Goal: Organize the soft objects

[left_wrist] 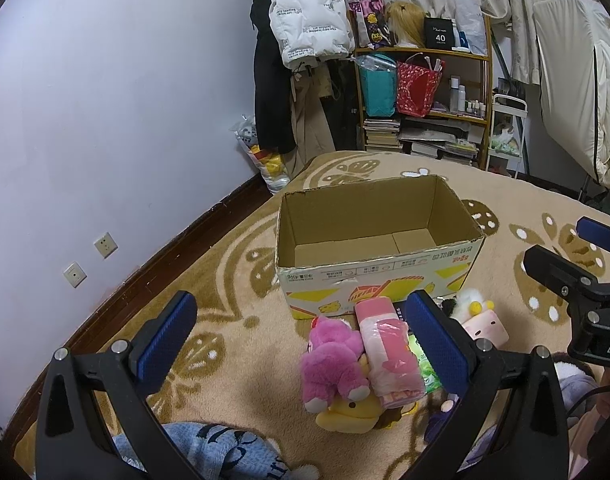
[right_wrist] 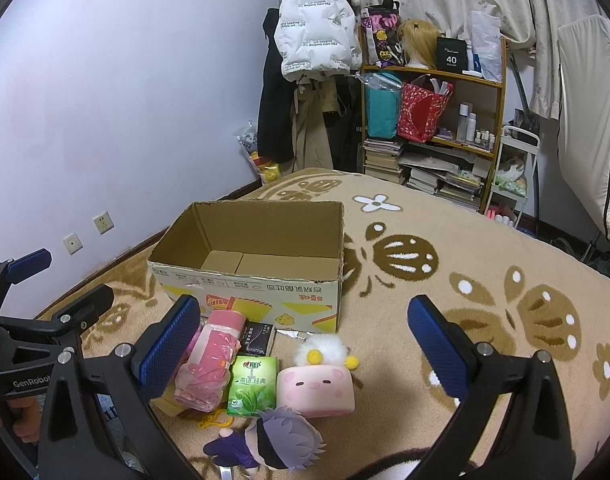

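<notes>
Both sets of jaws spread wide, holding nothing: left gripper point(left_wrist: 301, 338), right gripper point(right_wrist: 303, 340). At 12 o'clock, empty cardboard box point(left_wrist: 379, 246) on the carpet point(right_wrist: 485, 280). Left view only: pink plush bear point(left_wrist: 331, 362). Right view only: green tissue pack point(right_wrist: 252, 385), purple-haired doll point(right_wrist: 275, 442); pig cushion point(right_wrist: 316, 390) shown fully.

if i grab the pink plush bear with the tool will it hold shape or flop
The pink plush bear looks fuzzy and stuffed, so it will probably squash and droop. Likely light for its size. It lies against the pink roll, which may shift.
</notes>
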### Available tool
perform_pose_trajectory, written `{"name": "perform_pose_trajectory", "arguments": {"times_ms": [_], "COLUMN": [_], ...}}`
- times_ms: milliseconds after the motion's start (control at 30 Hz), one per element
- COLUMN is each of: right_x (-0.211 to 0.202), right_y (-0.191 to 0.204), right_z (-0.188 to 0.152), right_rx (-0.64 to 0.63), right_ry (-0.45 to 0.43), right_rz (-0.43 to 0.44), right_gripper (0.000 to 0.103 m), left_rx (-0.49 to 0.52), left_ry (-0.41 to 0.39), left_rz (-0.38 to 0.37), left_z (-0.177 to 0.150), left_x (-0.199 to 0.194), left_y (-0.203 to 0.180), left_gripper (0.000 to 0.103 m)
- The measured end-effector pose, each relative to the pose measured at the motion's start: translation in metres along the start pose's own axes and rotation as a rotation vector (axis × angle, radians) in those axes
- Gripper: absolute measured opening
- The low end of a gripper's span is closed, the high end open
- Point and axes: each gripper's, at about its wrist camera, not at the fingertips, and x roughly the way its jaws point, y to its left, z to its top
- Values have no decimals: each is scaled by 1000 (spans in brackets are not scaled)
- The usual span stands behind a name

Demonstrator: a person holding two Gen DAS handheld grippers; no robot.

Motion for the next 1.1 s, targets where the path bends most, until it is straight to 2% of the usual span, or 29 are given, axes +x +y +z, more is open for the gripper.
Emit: {"name": "perform_pose_trajectory", "arguments": {"times_ms": [1100], "right_x": [2], "right_y": [-3], "right_z": [-5], "right_rx": [9], "right_ry": [3], "right_rz": [-4], "right_gripper": [103], "left_rx": [19], "left_ry": [2], "left_rz": [-2], "left_z": [-4], "left_x": [2], "left_y": [-5], "left_gripper": [103]}}
